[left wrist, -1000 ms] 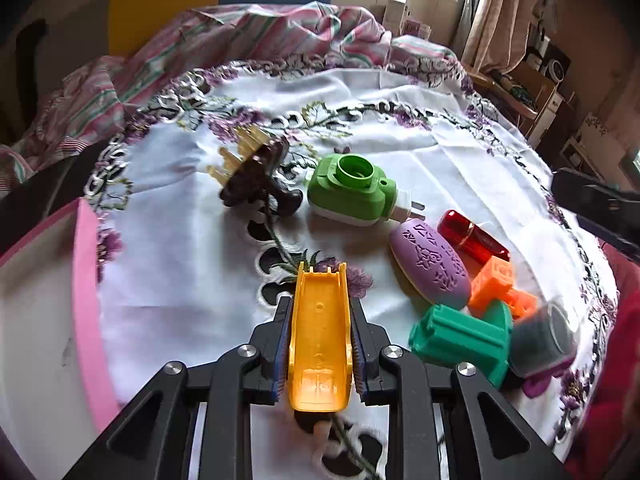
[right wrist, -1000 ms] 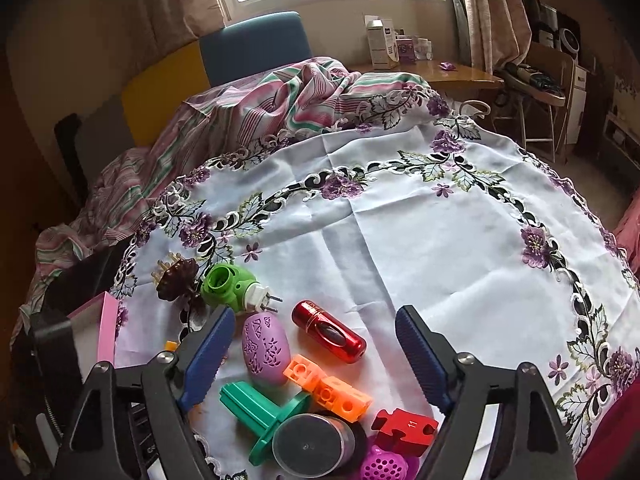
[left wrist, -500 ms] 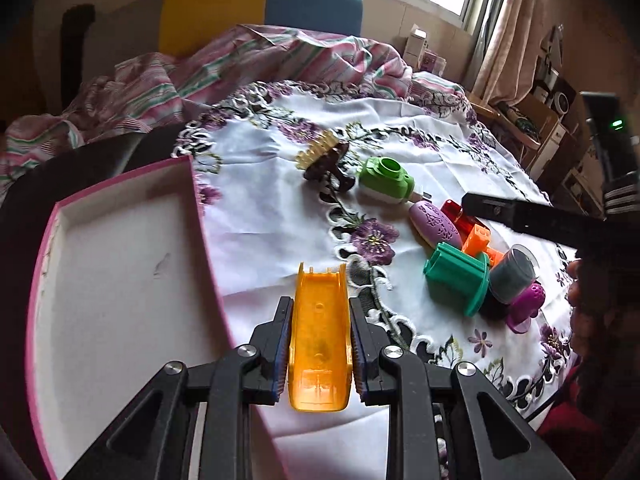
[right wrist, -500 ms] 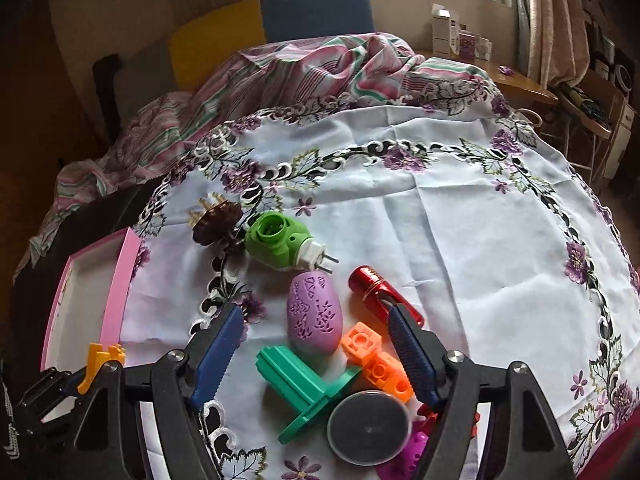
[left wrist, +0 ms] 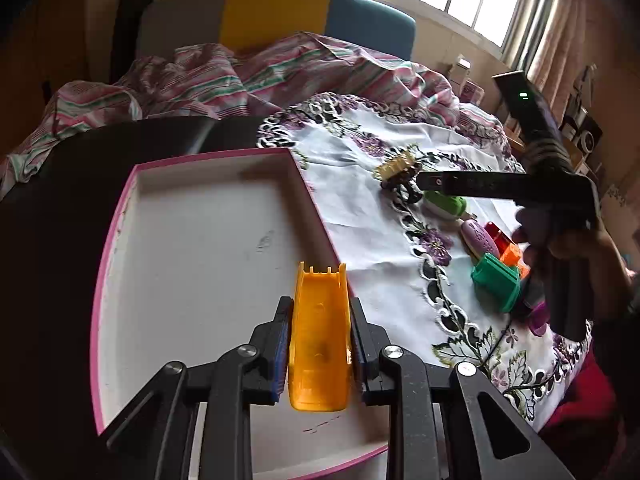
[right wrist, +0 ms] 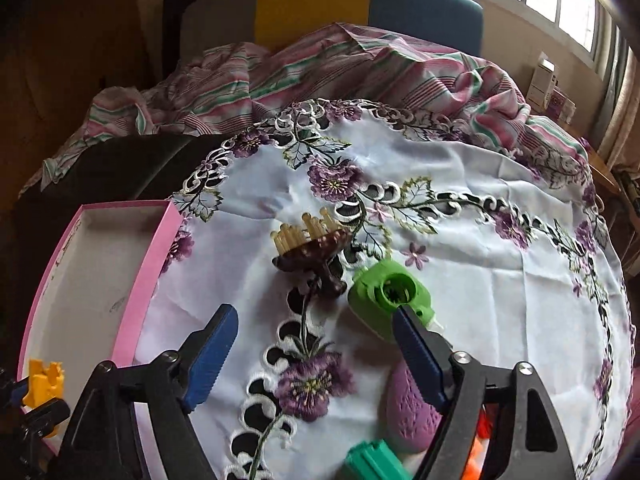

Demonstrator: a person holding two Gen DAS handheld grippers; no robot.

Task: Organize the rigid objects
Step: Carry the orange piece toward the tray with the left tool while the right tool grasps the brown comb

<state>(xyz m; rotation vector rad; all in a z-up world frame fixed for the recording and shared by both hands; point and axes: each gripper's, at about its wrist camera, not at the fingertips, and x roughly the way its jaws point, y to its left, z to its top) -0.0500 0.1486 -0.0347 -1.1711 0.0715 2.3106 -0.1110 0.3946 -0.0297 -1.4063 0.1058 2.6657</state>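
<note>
Orange plastic channel piece [left wrist: 320,332], open side up, sits clamped above the pink-rimmed white box [left wrist: 192,240].

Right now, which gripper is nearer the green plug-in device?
Right. The right gripper hangs open just above the green plug-in device; the left gripper is over the pink box, holding an orange piece.

A: what moved in the last second?

B: the left gripper [left wrist: 319,346] carried the orange piece [left wrist: 319,334] off the tablecloth [left wrist: 376,240], now it's over the pink box [left wrist: 116,240].

A: and the right one?

B: the right gripper [right wrist: 312,344] slid up from the toy pile toward the brown comb [right wrist: 310,246] and green plug [right wrist: 386,294]. Jaws just widened, nothing between them.
</note>
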